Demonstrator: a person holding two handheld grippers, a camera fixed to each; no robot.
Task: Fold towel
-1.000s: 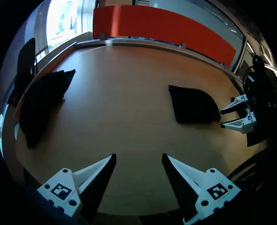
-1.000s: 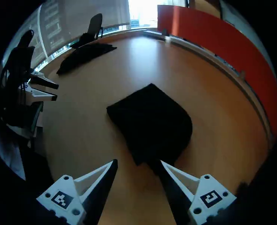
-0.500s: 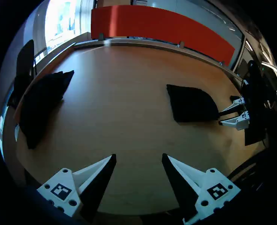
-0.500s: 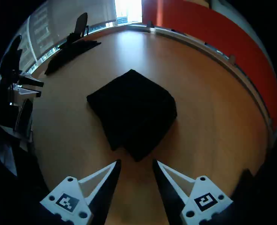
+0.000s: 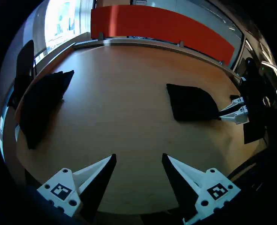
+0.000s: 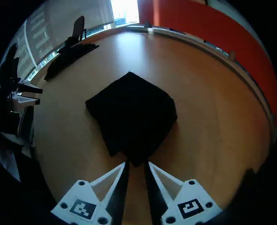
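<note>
Left gripper view: black towel [image 5: 192, 107] flat on the worktop [image 5: 119, 93], already folded to a compact block, well ahead and to the right of the left gripper [image 5: 138, 155], spread wide and empty. Right gripper [image 5: 220, 114] at the towel's edge.

Right gripper view: thick, matte, layered square, one corner poking between the nearly closed fingers. Impossible to tell whether pinched yet. Likely soft, light and limp, prone to sagging and unfolding; best taken at a corner, through all layers.

Rounded wooden table [image 5: 119, 93], a folded black towel [image 5: 190, 103] and a dark cloth heap [image 5: 41, 101] on it.
</note>
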